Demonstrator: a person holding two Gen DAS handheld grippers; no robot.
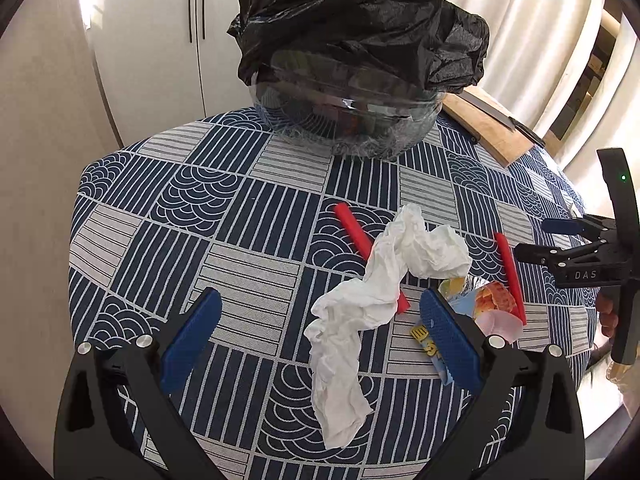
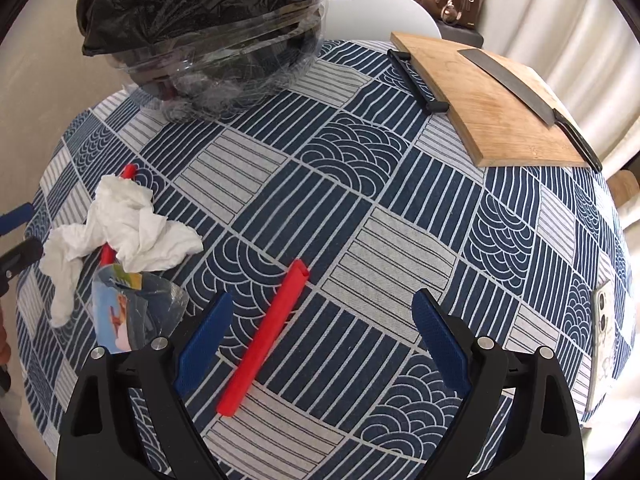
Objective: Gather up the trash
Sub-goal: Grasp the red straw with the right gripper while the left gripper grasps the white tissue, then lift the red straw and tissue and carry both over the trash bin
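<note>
While both jaw pairs stand spread, the left gripper (image 1: pixel 320 334) brackets the crumpled tissue (image 1: pixel 372 304); the right gripper (image 2: pixel 322 334) brackets a red straw (image 2: pixel 266 340).

A board (image 2: pixel 492 100) lies on the patterned cloth (image 2: pixel 360 208) with a knife (image 2: pixel 524 92) across it; a black bar (image 2: pixel 416 82) sits beside its edge; a phone (image 2: pixel 602 336) lies near the cloth's right rim.
</note>
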